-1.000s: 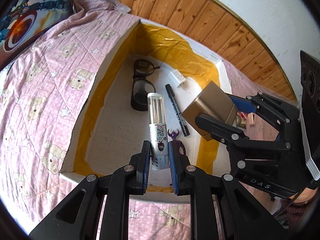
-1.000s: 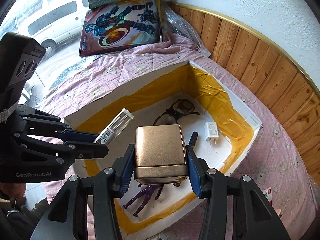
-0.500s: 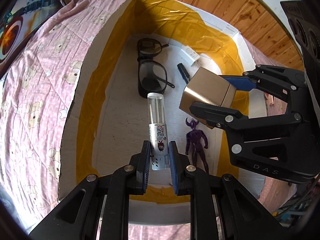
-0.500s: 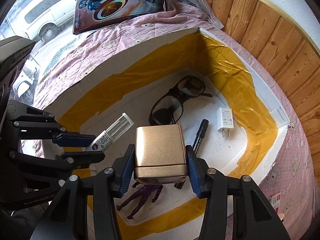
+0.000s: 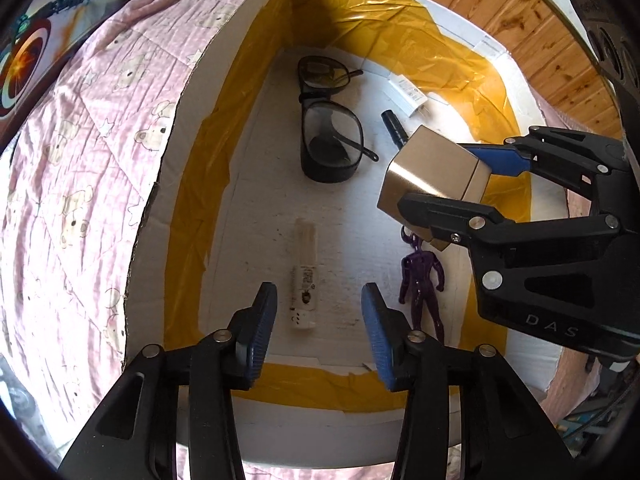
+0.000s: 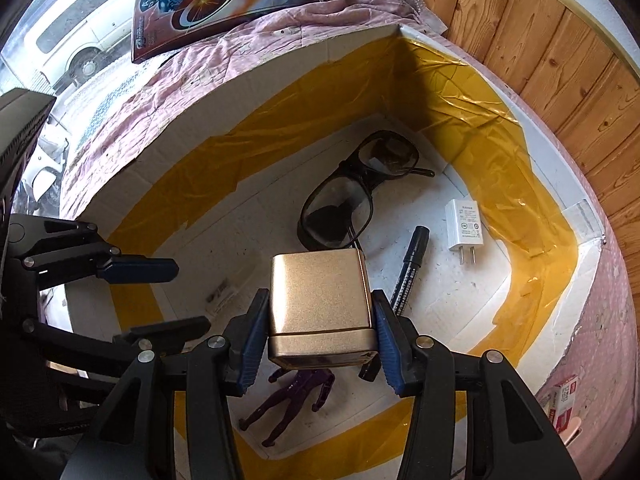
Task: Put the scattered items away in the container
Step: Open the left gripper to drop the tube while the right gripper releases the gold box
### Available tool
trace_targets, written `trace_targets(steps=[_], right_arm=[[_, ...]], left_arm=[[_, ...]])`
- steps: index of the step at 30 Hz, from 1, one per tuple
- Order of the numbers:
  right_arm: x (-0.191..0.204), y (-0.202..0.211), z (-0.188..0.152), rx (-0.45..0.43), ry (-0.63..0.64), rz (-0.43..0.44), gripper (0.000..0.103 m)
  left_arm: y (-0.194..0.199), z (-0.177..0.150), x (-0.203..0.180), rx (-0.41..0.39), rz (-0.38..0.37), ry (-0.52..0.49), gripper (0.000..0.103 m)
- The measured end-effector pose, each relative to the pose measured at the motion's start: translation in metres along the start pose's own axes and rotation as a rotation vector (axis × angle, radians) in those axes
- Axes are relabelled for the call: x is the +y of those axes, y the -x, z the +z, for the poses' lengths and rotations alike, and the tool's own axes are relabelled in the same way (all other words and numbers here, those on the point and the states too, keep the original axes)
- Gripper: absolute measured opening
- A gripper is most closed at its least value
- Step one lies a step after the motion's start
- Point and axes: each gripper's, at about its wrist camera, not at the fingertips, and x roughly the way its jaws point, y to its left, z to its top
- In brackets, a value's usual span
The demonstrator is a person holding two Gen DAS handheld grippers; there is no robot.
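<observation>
Now the tube lies below the opening left gripper.

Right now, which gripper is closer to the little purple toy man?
Right. The right gripper, clamping the gold box, hangs directly over the purple figure. The left gripper, jaws opening, sits beside it, over the white tube.

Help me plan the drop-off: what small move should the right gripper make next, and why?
Probably open the right gripper: its pads clamp the gold box above the white container, while the left gripper, jaws opening, has the tube lying free on the floor.
</observation>
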Motion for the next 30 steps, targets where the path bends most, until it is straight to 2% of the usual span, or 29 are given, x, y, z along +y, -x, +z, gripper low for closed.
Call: trace_targets(steps=[6,8,10,18,25,30], right_arm=[[-0.005,0.005,-0.003,-0.017,-0.046,0.037,0.051],[-0.006,0.008,-0.003,-0.026,-0.067,0.078,0.060],[-0.004,0.011,-0.003,-0.044,-0.072,0.066,0.065],[0.002,0.034,-0.010,-0.107,-0.102,0.084,0.065],[0.015,0.062,-0.047,-0.215,-0.093,0.035,0.065],[0.026,0.077,-0.068,-0.247,-0.069,0.012,0.065]], left_arm=[[0.009,-0.005,-0.002,-0.021,0.015,-0.015,0.047],[0.011,-0.006,-0.002,-0.027,0.016,-0.016,0.048],[0.016,-0.008,-0.002,-0.037,0.016,-0.016,0.049],[0.034,-0.019,-0.012,-0.088,0.010,-0.039,0.050],[0.043,-0.039,-0.030,-0.147,0.041,-0.097,0.050],[0.058,-0.055,-0.040,-0.206,0.076,-0.120,0.050]])
